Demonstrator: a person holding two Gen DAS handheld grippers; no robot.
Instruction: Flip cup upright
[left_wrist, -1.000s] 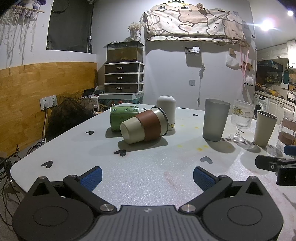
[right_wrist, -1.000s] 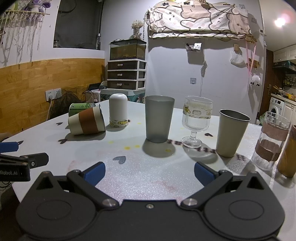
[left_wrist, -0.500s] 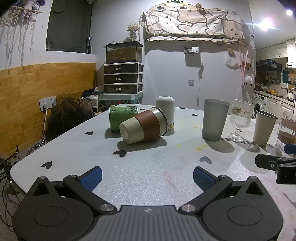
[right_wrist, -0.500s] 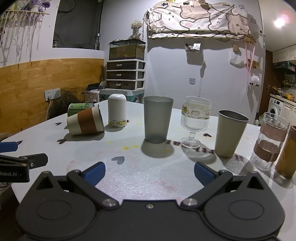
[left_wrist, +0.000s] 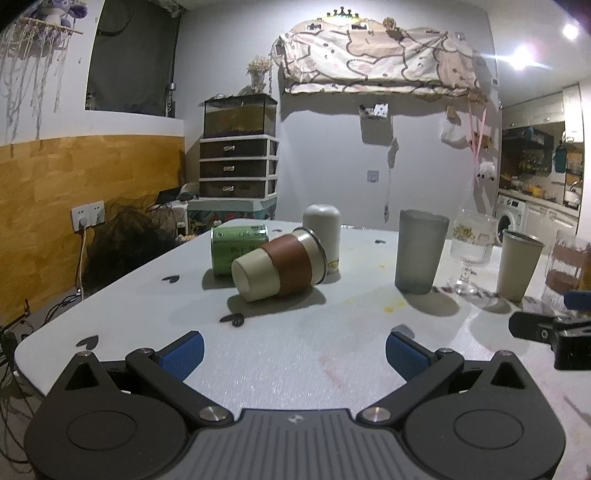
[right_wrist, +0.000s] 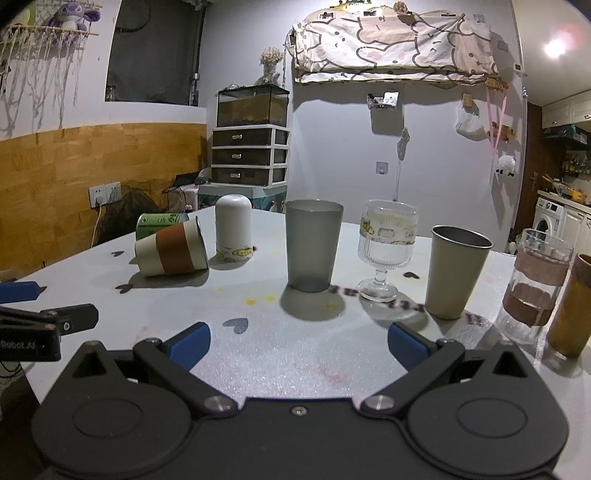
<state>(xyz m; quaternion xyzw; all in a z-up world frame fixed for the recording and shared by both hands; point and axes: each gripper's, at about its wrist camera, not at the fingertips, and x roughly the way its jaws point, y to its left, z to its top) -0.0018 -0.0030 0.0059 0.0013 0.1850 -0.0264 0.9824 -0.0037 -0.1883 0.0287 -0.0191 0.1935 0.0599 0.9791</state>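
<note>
A cream cup with a brown sleeve (left_wrist: 279, 267) lies on its side on the white table (left_wrist: 288, 354), base toward me, rim pointing back right. It also shows in the right wrist view (right_wrist: 171, 251) at the left. My left gripper (left_wrist: 293, 350) is open and empty, well short of the cup. My right gripper (right_wrist: 297, 341) is open and empty, facing the upright cups. Each gripper shows at the edge of the other's view.
A green can (left_wrist: 236, 247) lies behind the cup, beside a white upside-down cup (left_wrist: 322, 236). To the right stand a grey tumbler (right_wrist: 313, 245), a stemmed glass (right_wrist: 386, 249), a metal cup (right_wrist: 456, 271), a sleeved glass (right_wrist: 537, 290) and a brown cup (right_wrist: 570, 306).
My left gripper has crept slightly toward the lying cup. The right gripper has barely moved. Nothing was grasped.
</note>
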